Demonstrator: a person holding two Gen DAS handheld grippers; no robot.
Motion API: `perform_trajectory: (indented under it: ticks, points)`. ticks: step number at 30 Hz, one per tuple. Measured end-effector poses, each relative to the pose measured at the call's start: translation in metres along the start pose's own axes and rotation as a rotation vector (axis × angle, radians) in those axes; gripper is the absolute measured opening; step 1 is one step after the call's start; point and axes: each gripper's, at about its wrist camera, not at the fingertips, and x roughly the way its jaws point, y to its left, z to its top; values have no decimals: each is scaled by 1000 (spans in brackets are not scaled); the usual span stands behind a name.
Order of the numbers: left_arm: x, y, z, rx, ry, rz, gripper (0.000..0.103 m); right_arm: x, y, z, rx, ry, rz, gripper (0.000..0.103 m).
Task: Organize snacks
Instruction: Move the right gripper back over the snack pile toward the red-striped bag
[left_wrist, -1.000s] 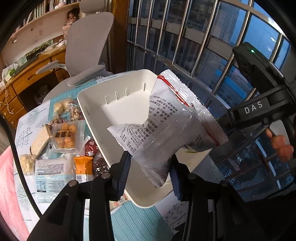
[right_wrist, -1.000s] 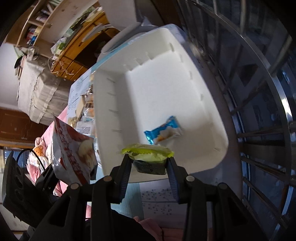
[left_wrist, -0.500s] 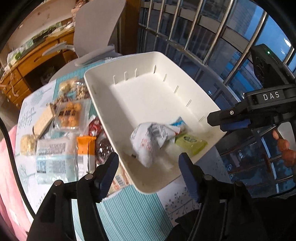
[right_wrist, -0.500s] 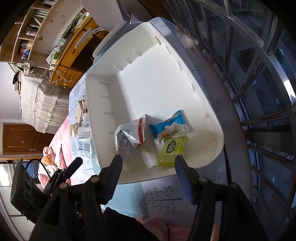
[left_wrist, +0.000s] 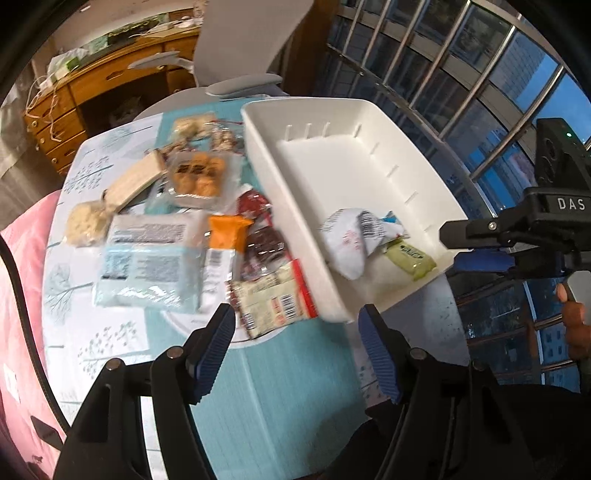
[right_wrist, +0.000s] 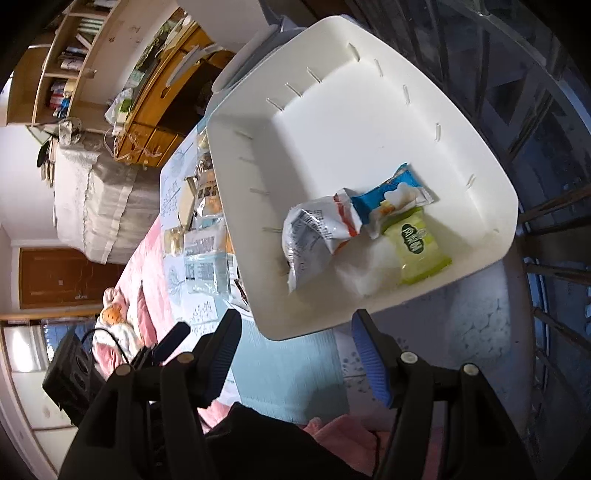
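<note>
The round table with its teal and white leaf-print cloth (left_wrist: 110, 325) carries everything. The large white rectangular plastic bin (left_wrist: 373, 122) sits along its window-side edge, and a heap of loose snack packets lies against the bin's long outer wall toward the table's middle.

Three packets already lie in the bin's near corner: a crumpled white foil bag with red trim (right_wrist: 314, 229), a blue wrapped snack (right_wrist: 388, 195) and a pale green flat packet (right_wrist: 417, 247), all touching.

The step in hand looks like going back to the heap for the next packet. It would go best by taking pieces from the edge of the heap first, such as the beige printed packet with a red strip (left_wrist: 273, 302) lying against the bin wall, or the orange-topped bar (left_wrist: 225, 243) beside it. Pinch a packet by a sealed end, not the puffy middle, then lift it clear of its neighbours so nothing drags along.

The left gripper (left_wrist: 295, 347) points steeply down over the table's near edge, just short of the beige packet. Its jaws have just been opening and stand apart with nothing between them.

The right gripper (right_wrist: 295, 354) hangs tilted down before the bin's near wall, jaws likewise apart and empty.
</note>
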Motion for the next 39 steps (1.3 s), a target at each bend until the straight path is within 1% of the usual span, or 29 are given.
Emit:
perform_trajectory:
  ticks: [3,8,10,16,21,23,27,31,33,35,37,39]
  points:
    - [-7,14,-5,12,6,-6,68,2,12,-11,24,-38,-9,62]
    - [-21,44,-9,65,19,-11,68,8,32,-30,87,-107,-18,62]
    - [-24,55,-9,82,24,2,68,11,41,-38,107,-138,-22,62]
    - [-32,95,-11,168,55,-3,68,28,69,-63,182,-201,-22,62]
    - [-31,126,-8,272,83,-10,69,42,80,-84,308,-291,-13,62]
    - [-28,138,-6,322,100,-19,71,49,83,-91,360,-327,-8,62]
    - [-18,153,-1,414,136,-31,72,62,87,-102,468,-389,-5,62]
    - [-7,164,7,484,176,-62,79,75,87,-107,563,-412,-22,62]
    - [-1,166,13,530,196,-83,83,82,84,-110,618,-417,-22,63]
    - [6,166,19,569,212,-96,87,89,81,-109,674,-411,-18,67]
    - [13,164,26,598,226,-105,89,95,80,-107,697,-405,-25,74]
    - [22,162,32,627,248,-116,91,102,79,-103,715,-393,-33,76]
